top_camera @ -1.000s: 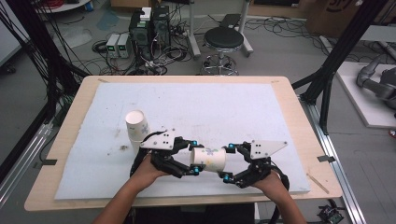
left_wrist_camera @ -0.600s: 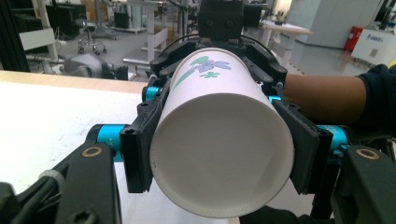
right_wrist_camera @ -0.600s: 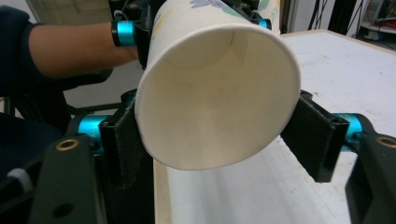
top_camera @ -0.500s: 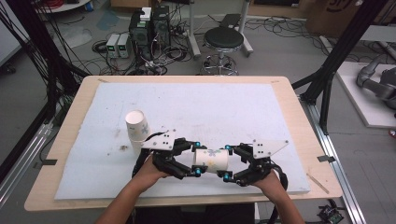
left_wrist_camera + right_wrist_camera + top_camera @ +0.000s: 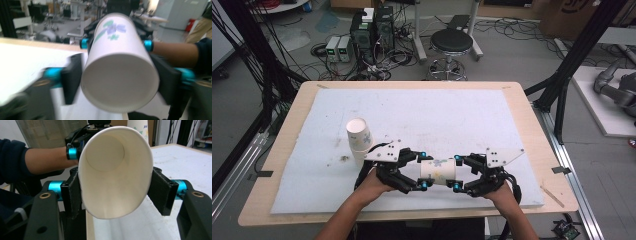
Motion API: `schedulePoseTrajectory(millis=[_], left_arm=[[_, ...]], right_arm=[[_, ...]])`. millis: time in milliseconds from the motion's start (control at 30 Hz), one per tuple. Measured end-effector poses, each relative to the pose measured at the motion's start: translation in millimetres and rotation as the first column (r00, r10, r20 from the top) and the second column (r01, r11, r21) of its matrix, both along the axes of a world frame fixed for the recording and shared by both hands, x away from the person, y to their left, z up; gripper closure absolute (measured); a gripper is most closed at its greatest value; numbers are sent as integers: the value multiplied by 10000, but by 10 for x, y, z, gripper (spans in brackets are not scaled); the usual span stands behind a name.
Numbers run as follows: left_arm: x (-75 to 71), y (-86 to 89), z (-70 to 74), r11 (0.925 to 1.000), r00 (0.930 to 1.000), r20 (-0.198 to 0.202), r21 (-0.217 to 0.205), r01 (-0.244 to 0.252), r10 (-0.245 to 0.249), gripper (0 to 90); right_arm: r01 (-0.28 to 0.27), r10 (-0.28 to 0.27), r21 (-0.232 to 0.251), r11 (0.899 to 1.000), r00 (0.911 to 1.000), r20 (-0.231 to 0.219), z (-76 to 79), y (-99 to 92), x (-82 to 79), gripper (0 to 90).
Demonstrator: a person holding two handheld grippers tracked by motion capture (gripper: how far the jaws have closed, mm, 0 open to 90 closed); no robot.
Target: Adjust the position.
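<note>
A white paper cup (image 5: 439, 170) with a blue and green print lies level in the air between my two grippers, near the table's front edge. My right gripper (image 5: 457, 173) is shut on the cup's mouth. In the right gripper view its pads (image 5: 72, 195) squeeze the rim of the cup (image 5: 115, 182) into an oval; these jaws have just been closing. My left gripper (image 5: 423, 170) has just been opening. In the left gripper view its jaws stand on either side of the cup's base (image 5: 120, 82), which stays round, and the left one is blurred.
A stack of paper cups (image 5: 359, 137) stands upright on the white foam mat (image 5: 462, 115), just left of and behind the left gripper. A stool (image 5: 452, 42) and electronics sit on the floor beyond the table's far edge.
The right gripper's jaws have closed in on the cup's mouth and flattened it. The left gripper's jaws have spread apart around the cup's base. Both hands stayed where they were.
</note>
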State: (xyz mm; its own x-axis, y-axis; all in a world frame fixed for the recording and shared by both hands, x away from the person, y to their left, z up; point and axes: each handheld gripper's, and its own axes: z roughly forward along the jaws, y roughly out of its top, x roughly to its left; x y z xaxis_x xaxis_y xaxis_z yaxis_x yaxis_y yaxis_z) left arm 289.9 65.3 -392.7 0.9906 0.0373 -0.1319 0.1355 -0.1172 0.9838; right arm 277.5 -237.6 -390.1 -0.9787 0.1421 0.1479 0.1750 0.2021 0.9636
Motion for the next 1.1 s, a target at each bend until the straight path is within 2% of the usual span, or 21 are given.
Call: schedulePoseTrajectory(millis=[33,67,100,200,267,300,367,467,533,567,633,733,767,800,833,867,900,933,967,1000,1100], left_arm=[[-3,-1,2,9997,9999,-129,200,-104,106,156],[-11,7,5,9990,9995,-137,351,-265,270,135],[-14,14,7,9985,9994,-107,433,-323,328,135],[-6,58,27,9963,9986,-11,682,-518,520,135],[7,104,60,9923,9971,127,984,-757,748,135],[7,104,60,9923,9971,127,984,-757,748,136],[12,119,83,9885,9962,239,1246,-858,834,136],[16,124,123,9794,9946,462,1757,-999,931,137],[21,124,129,9773,9943,522,1861,-1008,927,138],[19,117,134,9729,9941,529,2067,-1034,944,138],[22,113,134,9701,9939,579,2190,-1047,942,139],[20,95,128,9596,9937,667,2611,-1049,905,140],[19,84,122,9556,9937,665,2754,-1049,899,140],[18,80,121,9525,9935,703,2856,-1059,894,140],[15,63,114,9477,9935,743,3012,-1052,867,141],[15,63,114,9477,9935,743,3012,-1052,867,142],[18,59,115,9431,9931,834,3157,-1043,819,142],[15,51,112,9410,9930,839,3216,-1056,828,142],[13,40,108,9364,9930,870,3348,-1049,802,143],[13,40,108,9364,9930,870,3348,-1049,802,143],[13,32,111,9318,9928,926,3476,-1043,766,144]], right_arm=[[19,-18,23,10000,10000,-72,4,-8,6,346],[49,-48,16,10000,9999,-161,9,-17,10,345],[82,-85,-84,9999,9993,-365,24,-36,16,345],[174,-185,-245,9995,9988,-454,38,-49,29,345],[299,-336,-763,9966,9983,-479,65,-50,35,344],[299,-336,-763,9966,9983,-479,65,-50,35,344],[319,-375,-1097,9934,9981,-496,85,-37,35,345],[346,-441,-1932,9805,9980,-454,120,26,46,344],[344,-443,-2078,9776,9981,-431,126,38,51,344],[316,-444,-2433,9694,9979,-472,150,72,60,344],[304,-437,-2575,9658,9980,-462,168,87,65,344],[268,-392,-3086,9508,9986,-342,229,137,84,344],[267,-364,-3596,9327,9991,-202,274,186,96,344],[267,-364,-3596,9327,9991,-202,274,186,96,344],[226,-318,-3879,9214,9993,-172,307,225,99,344],[174,-235,-4030,9150,9997,-102,323,244,109,344],[174,-235,-4030,9150,9997,-102,323,244,109,344],[165,-204,-4161,9092,9998,-49,338,263,116,344],[146,-166,-4400,8979,9999,-7,364,301,124,344],[146,-166,-4400,8979,9999,-7,364,301,124,344],[57,-49,-4741,8805,10000,28,393,356,137,344]])
